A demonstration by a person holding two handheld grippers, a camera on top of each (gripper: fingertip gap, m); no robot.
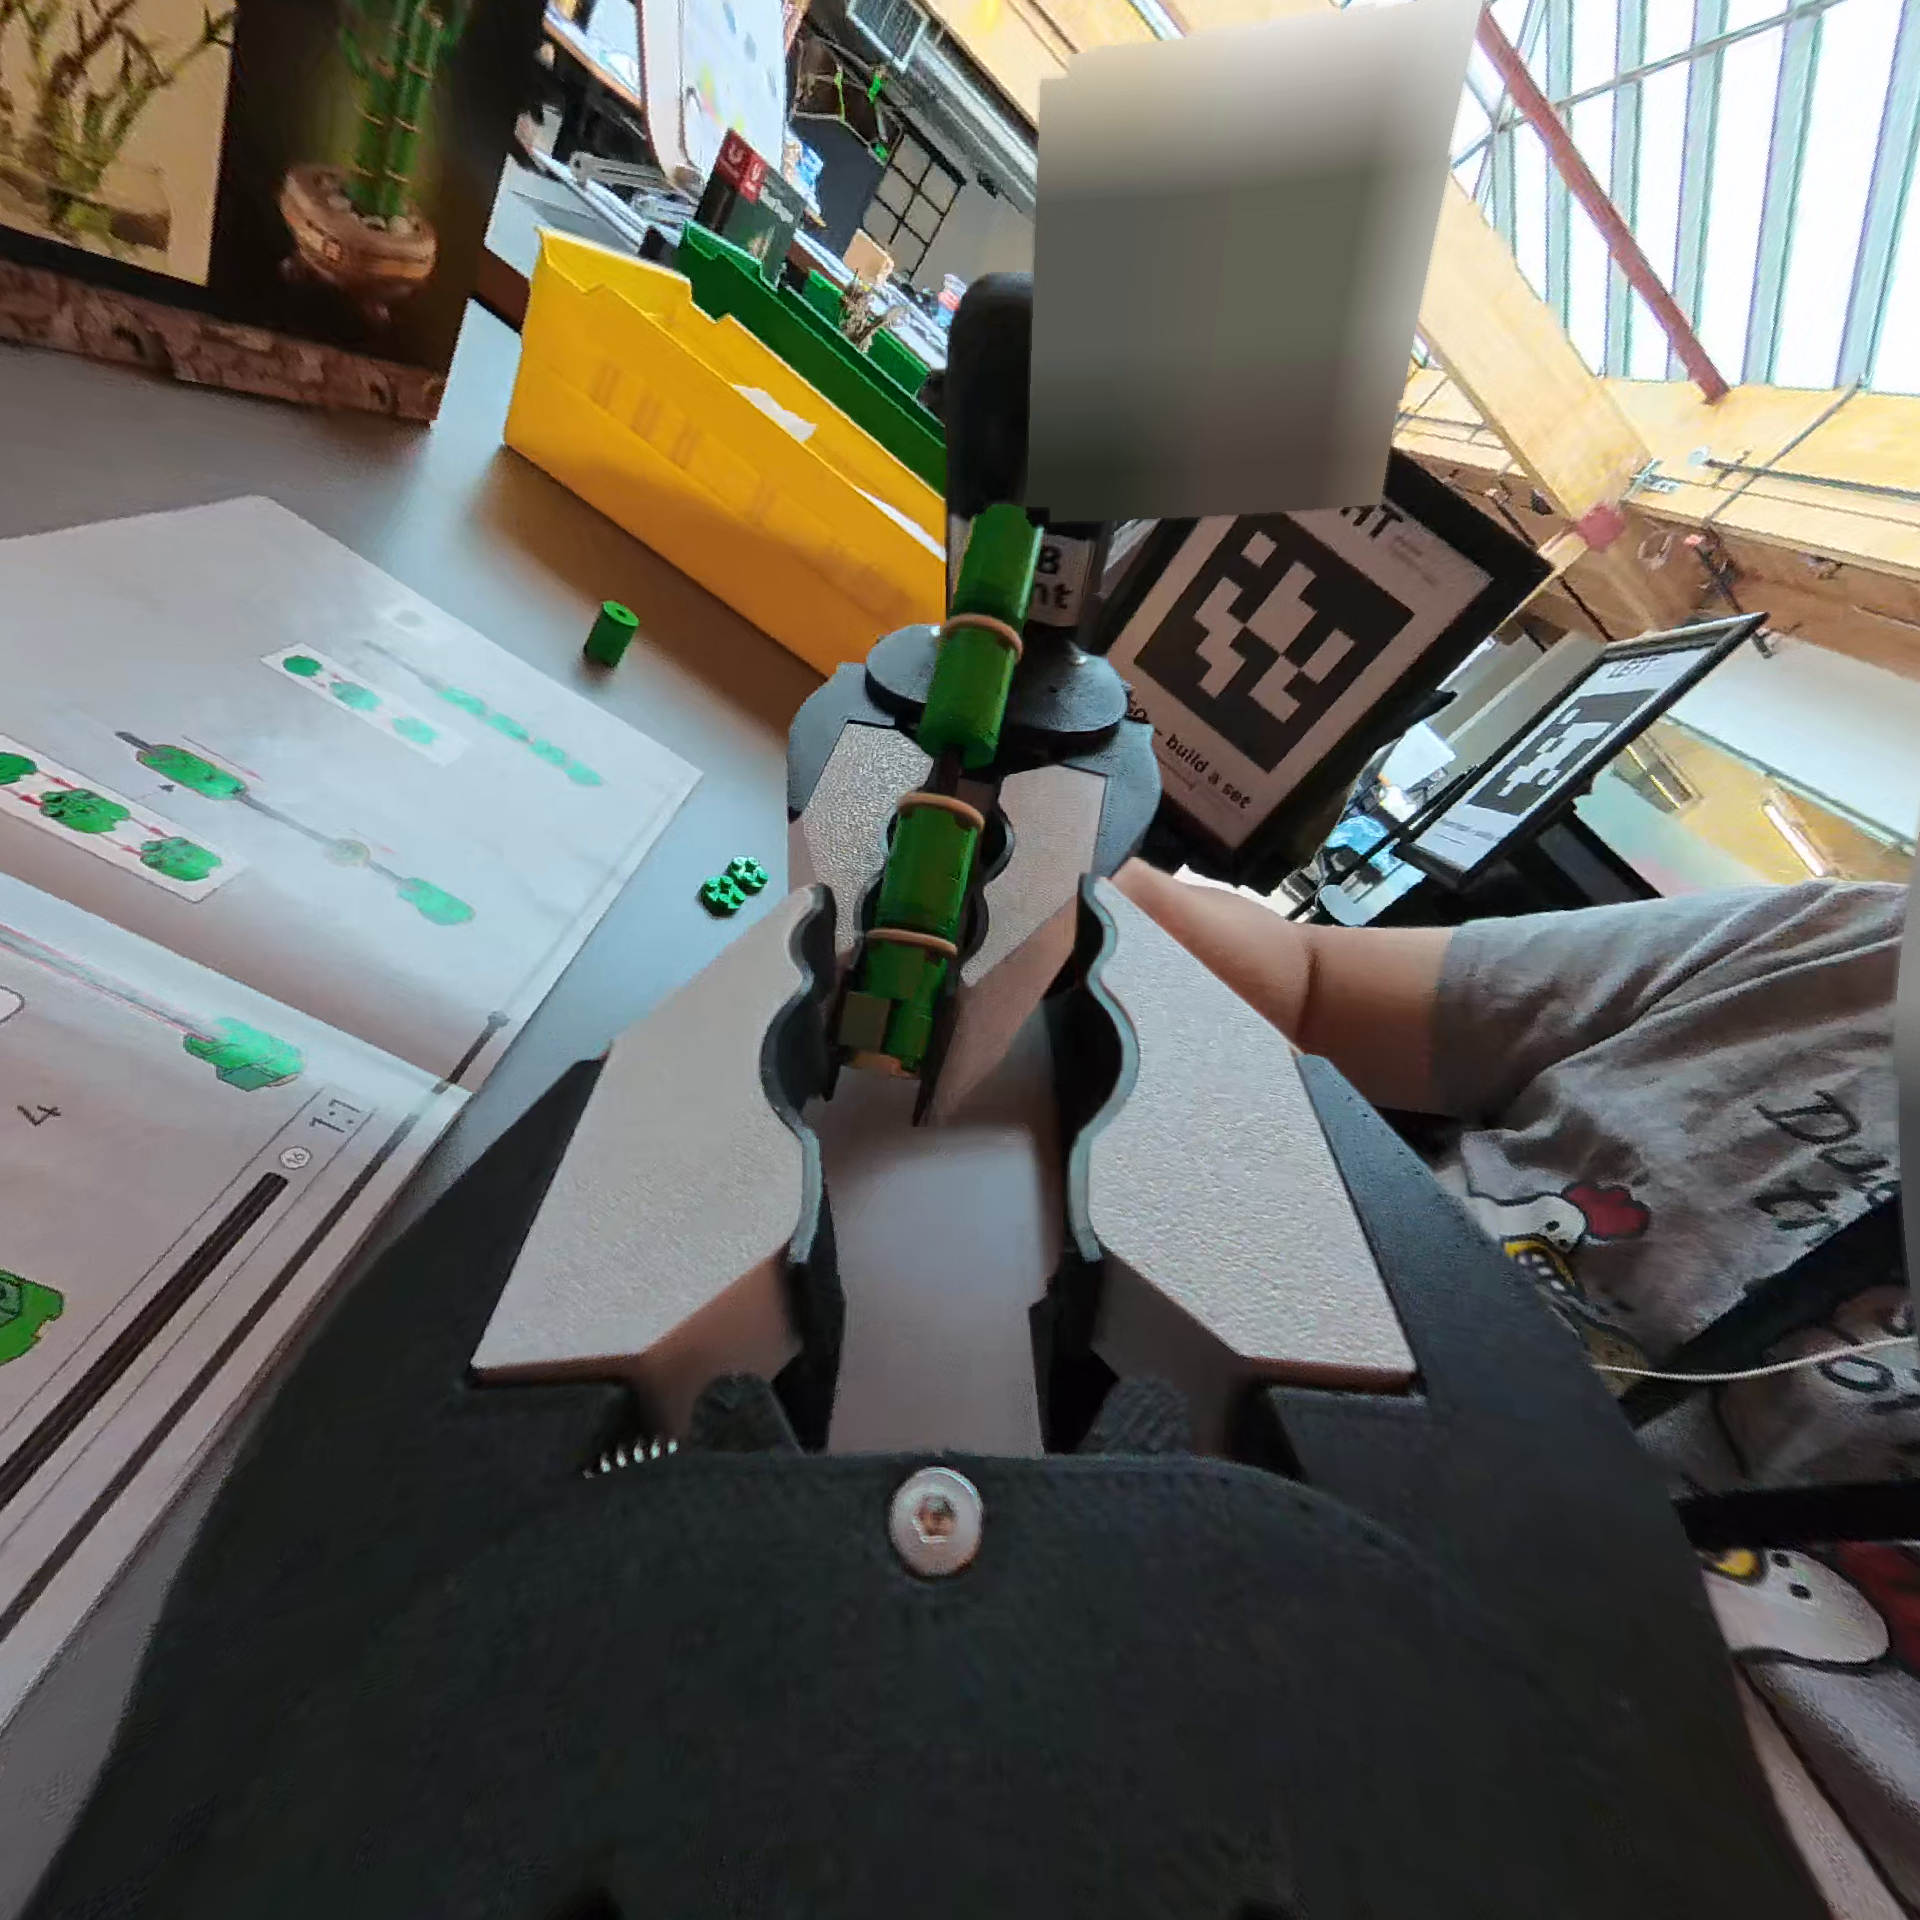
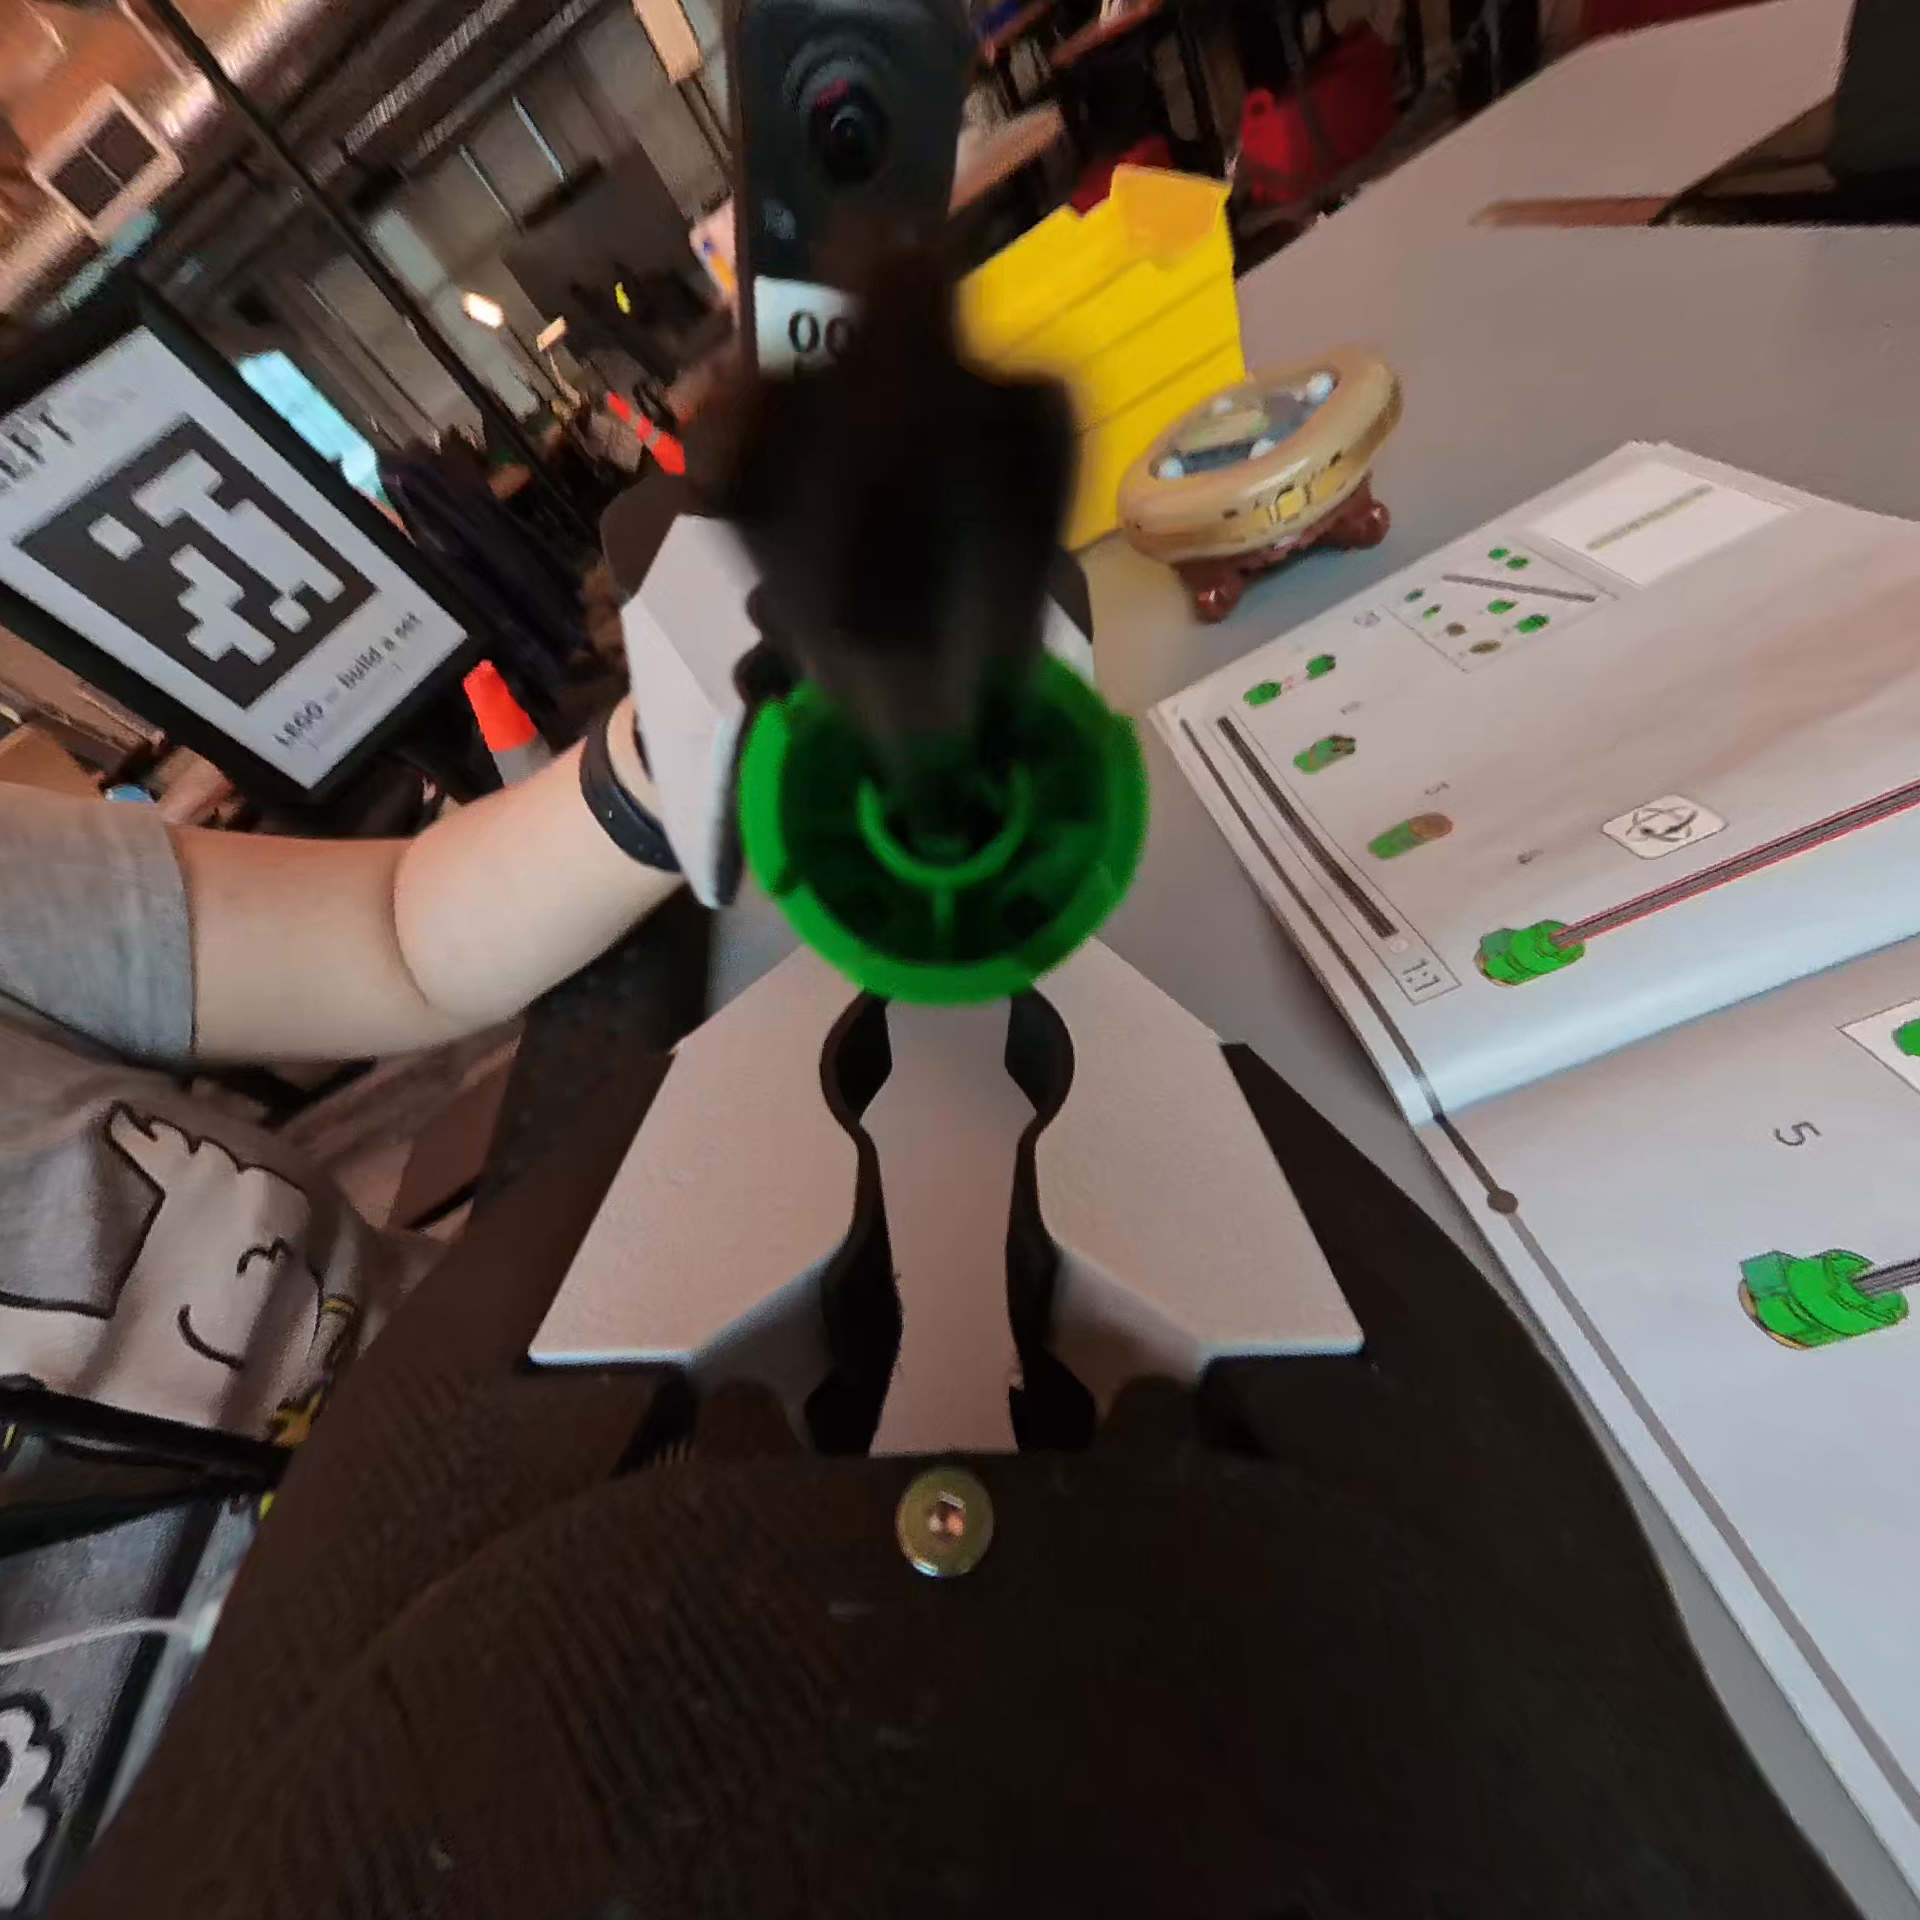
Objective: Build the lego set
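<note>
Bamboo stalk (image 1: 940,831): light, rigid, joints may pop; right gripper (image 1: 940,914) clamped mid-stem, probably; left gripper (image 1: 945,1049) apart.

Bright skylight glare, fisheye edges, blurred foreground.

The left hand-held gripper (image 1: 951,997) has its jaws spread apart; facing it, the right hand-held gripper (image 2: 945,997) grips with its tips.
</note>
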